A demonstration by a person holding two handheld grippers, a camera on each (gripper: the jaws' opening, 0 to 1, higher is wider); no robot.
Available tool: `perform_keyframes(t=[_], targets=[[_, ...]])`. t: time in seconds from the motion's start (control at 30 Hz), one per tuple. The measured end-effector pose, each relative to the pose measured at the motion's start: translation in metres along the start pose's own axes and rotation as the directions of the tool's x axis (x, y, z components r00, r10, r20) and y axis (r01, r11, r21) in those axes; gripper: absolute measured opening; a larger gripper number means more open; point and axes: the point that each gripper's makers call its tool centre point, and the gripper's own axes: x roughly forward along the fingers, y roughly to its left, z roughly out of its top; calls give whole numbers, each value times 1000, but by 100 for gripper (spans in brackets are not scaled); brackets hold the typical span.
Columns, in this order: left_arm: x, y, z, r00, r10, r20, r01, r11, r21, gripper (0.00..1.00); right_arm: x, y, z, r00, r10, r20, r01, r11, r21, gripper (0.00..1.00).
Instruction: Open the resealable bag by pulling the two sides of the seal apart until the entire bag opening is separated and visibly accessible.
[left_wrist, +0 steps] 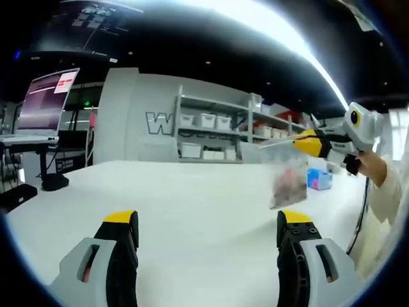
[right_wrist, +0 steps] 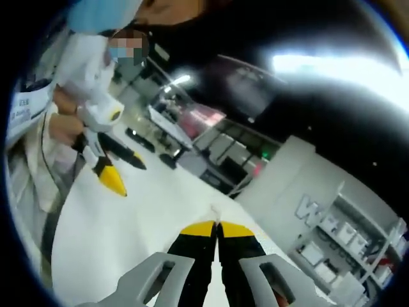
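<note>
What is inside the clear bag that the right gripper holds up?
Through the bag a blurred pinkish content shows; what it is cannot be told. The right gripper covers its top edge.

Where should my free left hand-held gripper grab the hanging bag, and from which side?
Probably the free top edge of the bag, beside where the right hand-held gripper pinches it. The bag hangs above the table, its seal strip uppermost, so the open left hand-held gripper should come level from the unpinched side.

One resealable bag (left_wrist: 289, 182), two tongs (left_wrist: 208, 233) (right_wrist: 217, 228), one monitor (left_wrist: 48, 99), one table (left_wrist: 192, 198).
</note>
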Motion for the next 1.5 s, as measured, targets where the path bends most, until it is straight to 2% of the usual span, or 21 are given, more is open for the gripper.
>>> perform_keyframes(t=[0.4, 0.8, 1.23, 1.5], targets=[[0, -2, -1, 1000, -2, -2, 2, 1000, 1, 88, -15, 13, 1, 1000, -1, 3, 1, 999, 34, 0], [1, -5, -3, 1000, -17, -17, 17, 1000, 9, 87, -18, 27, -4, 1000, 31, 1, -31, 997, 71, 0], [1, -6, -2, 999, -32, -22, 32, 999, 2, 86, -25, 56, 1, 996, 91, 23, -93, 986, 135, 0], [0, -7, -2, 999, -40, -26, 40, 999, -5, 85, -23, 77, -3, 990, 138, 27, -140, 972, 187, 0]])
